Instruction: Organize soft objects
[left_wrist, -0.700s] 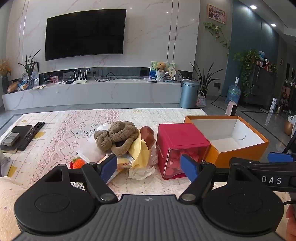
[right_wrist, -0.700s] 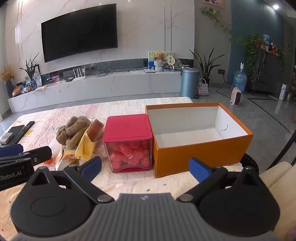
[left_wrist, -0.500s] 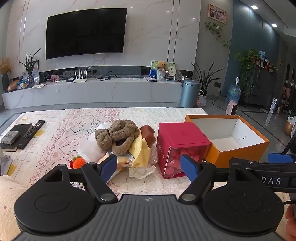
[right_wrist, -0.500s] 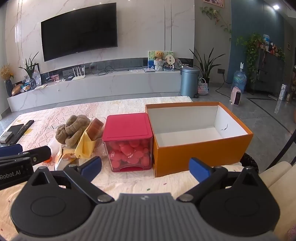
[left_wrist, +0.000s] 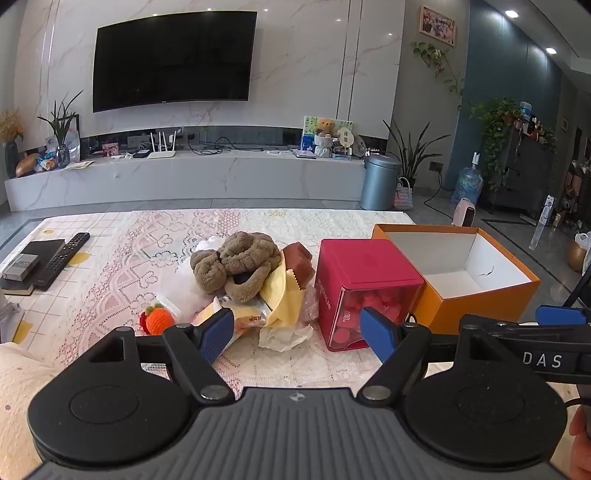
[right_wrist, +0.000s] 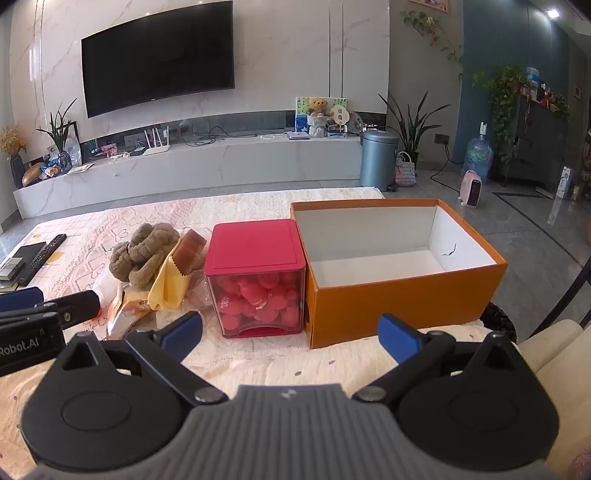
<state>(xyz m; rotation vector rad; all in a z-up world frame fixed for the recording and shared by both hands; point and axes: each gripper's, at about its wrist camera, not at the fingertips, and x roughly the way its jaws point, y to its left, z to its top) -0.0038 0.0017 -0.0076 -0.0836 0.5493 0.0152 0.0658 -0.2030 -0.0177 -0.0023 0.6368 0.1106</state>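
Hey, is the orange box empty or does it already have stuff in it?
Empty. The orange box has no lid on, and only its bare white floor and walls show inside, apart from one small dark mark.

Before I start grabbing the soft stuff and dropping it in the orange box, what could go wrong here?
1. The brown plush lies tangled in a pile over the yellow cloth and crinkly wrappers; a pinch may drag those along.
2. The red container stands tight against the orange box, between pile and box; a low carry could knock it.
3. The small orange knitted toy sits near the left gripper; it is easily nudged away.
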